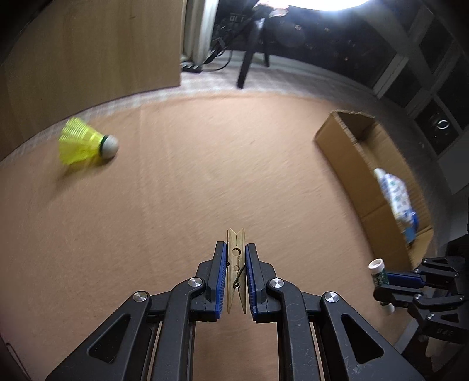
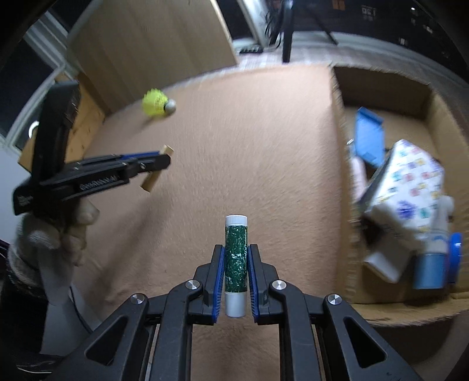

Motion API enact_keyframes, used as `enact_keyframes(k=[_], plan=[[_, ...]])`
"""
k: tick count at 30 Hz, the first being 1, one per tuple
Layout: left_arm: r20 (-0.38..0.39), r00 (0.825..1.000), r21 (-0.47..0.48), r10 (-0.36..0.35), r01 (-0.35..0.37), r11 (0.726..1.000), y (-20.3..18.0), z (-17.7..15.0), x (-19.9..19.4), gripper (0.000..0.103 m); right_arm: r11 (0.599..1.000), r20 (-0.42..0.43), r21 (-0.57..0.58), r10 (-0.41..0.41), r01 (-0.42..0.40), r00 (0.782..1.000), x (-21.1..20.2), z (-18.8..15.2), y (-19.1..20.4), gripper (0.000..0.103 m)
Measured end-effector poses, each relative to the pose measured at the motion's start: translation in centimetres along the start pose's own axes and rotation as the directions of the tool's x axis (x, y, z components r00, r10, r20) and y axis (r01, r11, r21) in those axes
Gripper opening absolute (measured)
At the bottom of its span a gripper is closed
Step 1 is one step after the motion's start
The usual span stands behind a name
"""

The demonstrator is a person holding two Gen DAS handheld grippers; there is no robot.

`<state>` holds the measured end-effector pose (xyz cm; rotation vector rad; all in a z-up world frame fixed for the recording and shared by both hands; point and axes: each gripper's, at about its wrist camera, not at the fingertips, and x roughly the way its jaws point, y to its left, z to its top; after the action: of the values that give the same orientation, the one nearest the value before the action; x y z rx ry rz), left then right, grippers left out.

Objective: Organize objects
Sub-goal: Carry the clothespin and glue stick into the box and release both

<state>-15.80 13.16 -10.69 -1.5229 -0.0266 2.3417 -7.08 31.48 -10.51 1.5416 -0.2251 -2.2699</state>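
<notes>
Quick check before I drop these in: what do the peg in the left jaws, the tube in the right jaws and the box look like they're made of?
Clothespin: pale unfinished wood, visible grain, with a wire spring.
Tube: probably plastic, white cap, speckled green label.
Box: brown corrugated cardboard, fluting visible along its cut edge.

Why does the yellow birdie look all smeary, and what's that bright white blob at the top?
Left wrist view: the shuttlecock is motion-blurred, and glare washes out the top edge. Right wrist view: the cardboard box smears too, while the green tube stays sharp.
</notes>
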Motion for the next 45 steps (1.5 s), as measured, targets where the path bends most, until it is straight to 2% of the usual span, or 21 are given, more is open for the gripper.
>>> enact_keyframes(k=[4,8,17,25,36,38,39,40,41,42,45], plan=[[0.025,0.999,0.031,-0.035,0.034,0.999,-2.6,1.6,-0.4,0.013,1.0,0.067,0.022,-0.018,0.017,0.998,-4.4,-0.2,-2.0,0.014],[0.042,0.997,0.057,-0.069,0.066,0.996,-5.2,3.5,-0.1,0.013,0.996,0.123,0.06,-0.072,0.065,0.99,-7.6,-0.1,-4.5,0.014],[0.059,0.99,0.129,-0.13,0.122,0.984,-12.1,7.3,1.3,0.013,0.976,0.179,0.142,-0.19,0.166,0.965,-11.0,-0.4,-10.3,0.014],[0.038,0.99,0.178,-0.137,0.128,0.976,-17.6,10.1,4.8,0.013,0.964,0.166,0.184,-0.221,0.19,0.961,-10.4,0.2,-13.1,0.014],[0.001,0.989,0.184,-0.146,0.143,0.973,-20.3,11.6,8.1,0.013,0.961,0.149,0.19,-0.231,0.202,0.961,-9.5,0.7,-14.4,0.014],[0.001,0.986,0.181,-0.169,0.166,0.969,-20.5,11.8,8.4,0.013,0.96,0.15,0.189,-0.236,0.206,0.96,-9.4,0.9,-14.4,0.014],[0.002,0.983,0.174,-0.183,0.18,0.968,-20.5,11.9,8.4,0.013,0.96,0.158,0.19,-0.239,0.208,0.958,-9.5,0.9,-14.3,0.015],[0.003,0.981,0.162,-0.196,0.193,0.968,-20.4,12.0,8.5,0.019,0.959,0.162,0.194,-0.239,0.206,0.957,-9.5,1.0,-14.3,0.024],[0.005,0.98,0.154,-0.197,0.194,0.969,-20.3,12.0,8.6,0.03,0.958,0.165,0.202,-0.239,0.204,0.957,-9.6,1.0,-14.3,0.029],[0.012,0.981,0.154,-0.195,0.191,0.969,-20.2,12.0,8.5,0.032,0.958,0.173,0.207,-0.237,0.2,0.956,-9.7,1.0,-14.3,0.038],[0.02,0.985,0.157,-0.172,0.166,0.974,-19.7,12.0,8.3,0.033,0.957,0.181,0.21,-0.239,0.2,0.954,-10.0,1.0,-14.1,0.04]])
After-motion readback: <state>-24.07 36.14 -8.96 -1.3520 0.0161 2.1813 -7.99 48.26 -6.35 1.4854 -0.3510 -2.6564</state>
